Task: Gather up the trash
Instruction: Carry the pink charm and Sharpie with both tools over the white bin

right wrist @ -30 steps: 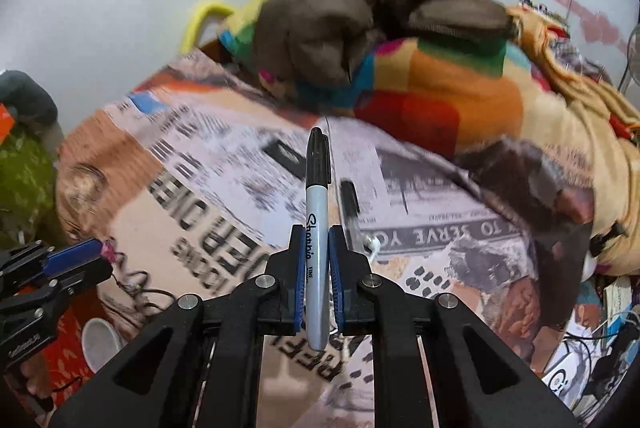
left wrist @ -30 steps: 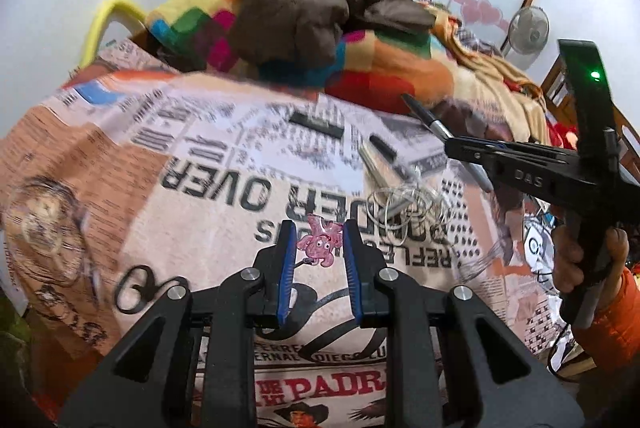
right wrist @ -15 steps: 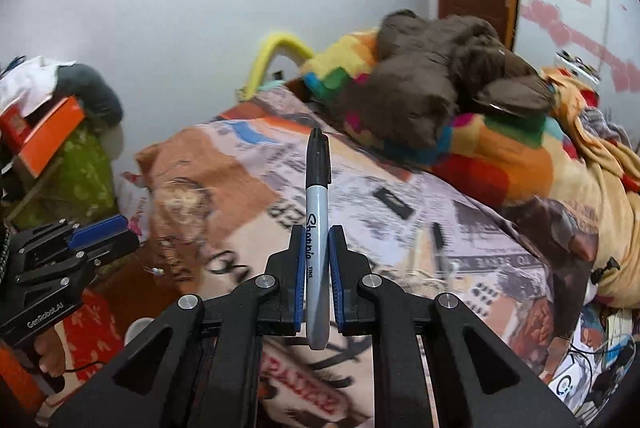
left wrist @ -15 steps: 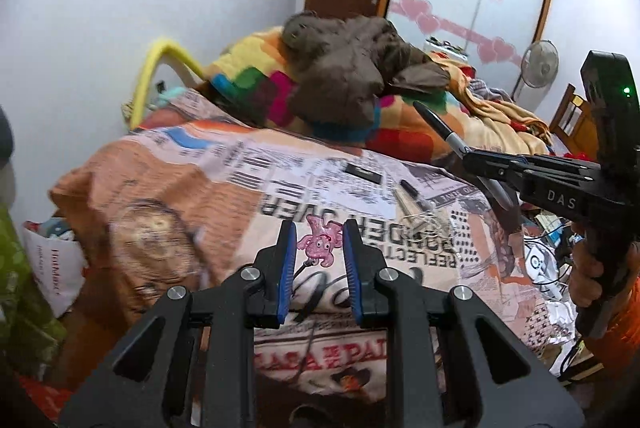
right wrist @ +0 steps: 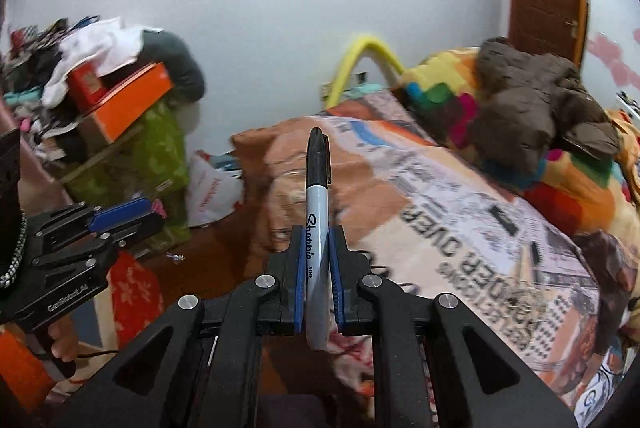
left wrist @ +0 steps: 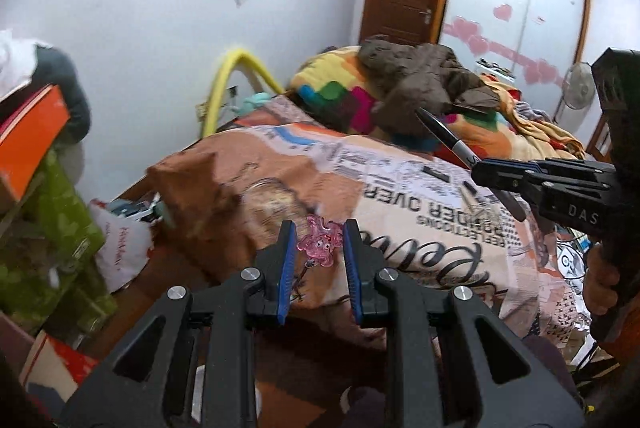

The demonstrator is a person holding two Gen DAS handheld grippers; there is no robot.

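Above the newspaper-print bedspread [left wrist: 420, 204], the left gripper [left wrist: 319, 252] is pinching a translucent pink plastic charm [left wrist: 320, 243] (octopus-like) between its fingers, and the right gripper [right wrist: 318, 268] is clamping a grey black-capped Sharpie marker [right wrist: 317, 228].

Beside the newsprint-patterned orange, white and black bedspread [right wrist: 460, 212] lie a rainbow-blocked blanket [right wrist: 448, 96] under a brown jacket [right wrist: 532, 108]. Near its corner: a green patterned box [right wrist: 160, 148], perhaps floral, an orange box [right wrist: 128, 100]. The pink translucent charm [left wrist: 320, 242].

black tool [left wrist: 319, 242], blue pads [left wrist: 286, 264], silver screws.
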